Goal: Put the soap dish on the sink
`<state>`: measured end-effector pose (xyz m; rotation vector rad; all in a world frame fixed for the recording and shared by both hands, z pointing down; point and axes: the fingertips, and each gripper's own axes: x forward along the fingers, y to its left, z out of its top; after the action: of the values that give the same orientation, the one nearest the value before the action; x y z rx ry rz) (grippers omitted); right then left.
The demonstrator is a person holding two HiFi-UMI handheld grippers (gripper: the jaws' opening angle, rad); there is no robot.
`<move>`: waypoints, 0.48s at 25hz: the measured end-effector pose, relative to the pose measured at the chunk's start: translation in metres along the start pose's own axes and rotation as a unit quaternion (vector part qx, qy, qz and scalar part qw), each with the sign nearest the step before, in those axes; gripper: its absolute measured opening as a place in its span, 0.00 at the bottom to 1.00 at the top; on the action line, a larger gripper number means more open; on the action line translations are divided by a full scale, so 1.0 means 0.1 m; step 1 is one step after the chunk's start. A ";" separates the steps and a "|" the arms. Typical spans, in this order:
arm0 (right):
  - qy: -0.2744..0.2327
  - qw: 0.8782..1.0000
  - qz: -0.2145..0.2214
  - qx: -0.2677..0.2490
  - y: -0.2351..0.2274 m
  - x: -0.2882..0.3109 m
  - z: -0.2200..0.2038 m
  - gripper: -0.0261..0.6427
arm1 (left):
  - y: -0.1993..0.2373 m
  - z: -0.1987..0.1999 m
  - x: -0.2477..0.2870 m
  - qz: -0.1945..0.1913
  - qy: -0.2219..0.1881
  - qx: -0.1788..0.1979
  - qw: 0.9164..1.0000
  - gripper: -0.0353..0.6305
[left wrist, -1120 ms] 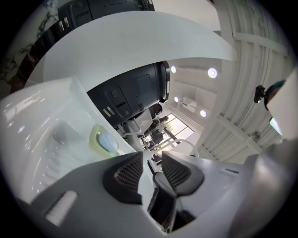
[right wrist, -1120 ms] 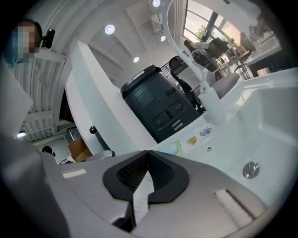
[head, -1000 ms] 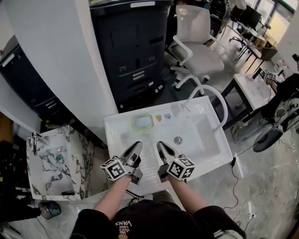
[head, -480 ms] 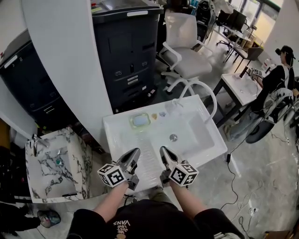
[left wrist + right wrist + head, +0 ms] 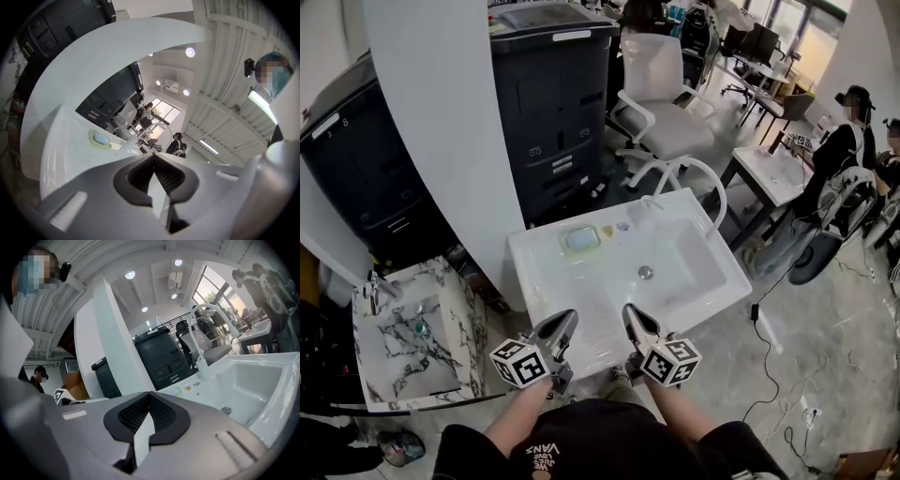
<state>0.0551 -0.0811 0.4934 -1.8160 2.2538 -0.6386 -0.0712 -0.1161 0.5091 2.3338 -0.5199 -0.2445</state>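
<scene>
While both grippers are held near the front rim of the white sink (image 5: 581, 298), the soap dish (image 5: 583, 240) is seen resting on the sink's rear ledge, left of the basin and well apart from either gripper. The dish is pale green, and a light blue bar is held inside it; in the left gripper view it (image 5: 101, 138) is seen lying flat on the white surface far beyond the jaws. The left gripper (image 5: 564, 319) is pointed toward the ledge, and its jaws are brought fully together with nothing caught between them. The right gripper (image 5: 633, 314) is set just beside it, and its jaws are likewise pressed together on nothing. An arched white faucet (image 5: 701, 180) is mounted at the rear right of the ledge, and a round drain (image 5: 645, 272) is set in the basin floor. A marble-patterned sink (image 5: 455, 328) is placed to the left, and a white office chair (image 5: 667, 108) is seen behind.
</scene>
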 end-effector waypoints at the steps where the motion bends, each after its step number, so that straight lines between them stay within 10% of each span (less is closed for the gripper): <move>1: -0.001 1.000 -0.001 0.000 0.02 -0.03 -0.02 0.04 | -0.01 -0.01 -0.04 0.001 0.003 0.006 1.000 0.13; 12: 0.009 1.000 -0.025 0.002 0.18 -0.43 -0.23 0.04 | -0.17 -0.18 -0.47 0.002 0.027 0.020 0.999 0.13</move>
<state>0.0400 -0.0322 0.5003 -1.8792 2.2232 -0.6697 -0.1026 -0.0737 0.5117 2.3713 -0.5072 -0.1699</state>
